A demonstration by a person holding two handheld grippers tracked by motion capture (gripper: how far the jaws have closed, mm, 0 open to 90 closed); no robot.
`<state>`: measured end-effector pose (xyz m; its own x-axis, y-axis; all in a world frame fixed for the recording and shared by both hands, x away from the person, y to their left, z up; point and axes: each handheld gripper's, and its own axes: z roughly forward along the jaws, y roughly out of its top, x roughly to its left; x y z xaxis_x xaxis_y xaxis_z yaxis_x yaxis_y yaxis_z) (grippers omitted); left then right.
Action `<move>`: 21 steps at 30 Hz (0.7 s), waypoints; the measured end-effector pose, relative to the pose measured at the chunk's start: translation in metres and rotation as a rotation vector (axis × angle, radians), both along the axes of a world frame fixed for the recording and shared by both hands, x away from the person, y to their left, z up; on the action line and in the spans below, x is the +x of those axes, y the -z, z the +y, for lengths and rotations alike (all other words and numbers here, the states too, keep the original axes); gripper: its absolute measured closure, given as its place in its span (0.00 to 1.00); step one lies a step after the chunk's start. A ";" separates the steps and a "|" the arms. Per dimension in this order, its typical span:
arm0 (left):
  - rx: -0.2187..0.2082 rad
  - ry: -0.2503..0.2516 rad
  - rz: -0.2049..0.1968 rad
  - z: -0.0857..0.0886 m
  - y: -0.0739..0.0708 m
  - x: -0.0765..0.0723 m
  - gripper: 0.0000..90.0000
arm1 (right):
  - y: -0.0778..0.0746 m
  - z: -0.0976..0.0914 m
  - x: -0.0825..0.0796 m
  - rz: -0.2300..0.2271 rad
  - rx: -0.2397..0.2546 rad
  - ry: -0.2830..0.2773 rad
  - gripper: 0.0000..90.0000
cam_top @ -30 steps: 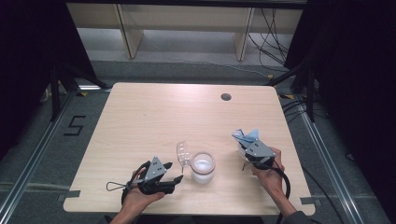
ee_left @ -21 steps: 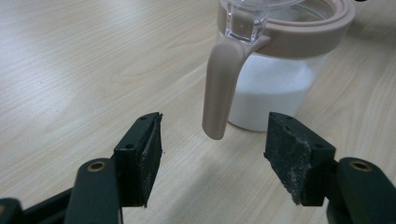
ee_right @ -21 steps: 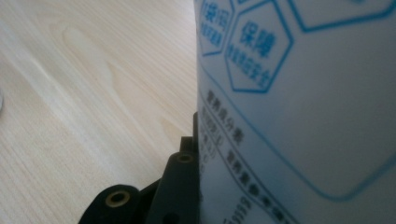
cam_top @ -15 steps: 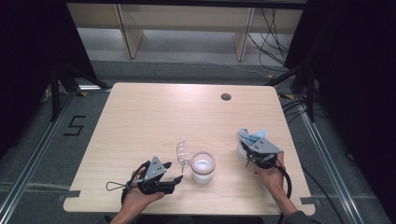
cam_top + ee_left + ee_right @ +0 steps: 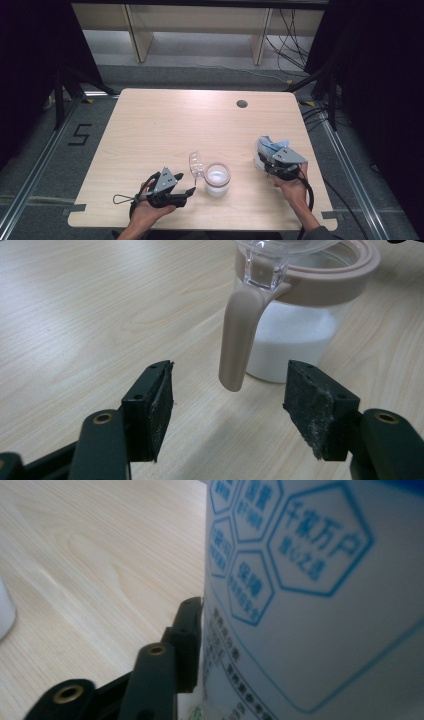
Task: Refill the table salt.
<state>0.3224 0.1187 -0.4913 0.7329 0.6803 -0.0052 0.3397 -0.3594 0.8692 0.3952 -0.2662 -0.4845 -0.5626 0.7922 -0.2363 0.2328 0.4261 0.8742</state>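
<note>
My left tongs (image 5: 227,410) stand spread, the tan handle (image 5: 240,335) of the lidded jar (image 5: 217,178) hanging between the pads, untouched. The jar sits low centre on the counter (image 5: 165,125). At lower right, my right tongs (image 5: 263,159) have just been opening around the blue-printed white bag (image 5: 320,595); one pad seems barely against it.

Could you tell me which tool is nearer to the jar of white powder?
Left. The left tool sits right at the jar, open around its handle; the right tool is across the table at a white bag.
</note>
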 end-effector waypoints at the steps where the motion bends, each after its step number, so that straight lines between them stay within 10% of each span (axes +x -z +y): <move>1: 0.002 0.007 0.003 0.000 0.000 0.000 0.40 | 0.000 0.001 0.000 0.009 0.002 0.003 0.62; 21: -0.005 0.006 0.011 0.003 0.000 0.003 0.37 | -0.019 -0.015 -0.032 -0.027 0.131 0.065 0.39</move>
<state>0.3250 0.1222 -0.4911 0.7372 0.6755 -0.0170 0.3470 -0.3568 0.8673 0.3636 -0.2808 -0.4657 -0.5036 0.8521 -0.1428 0.2319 0.2926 0.9277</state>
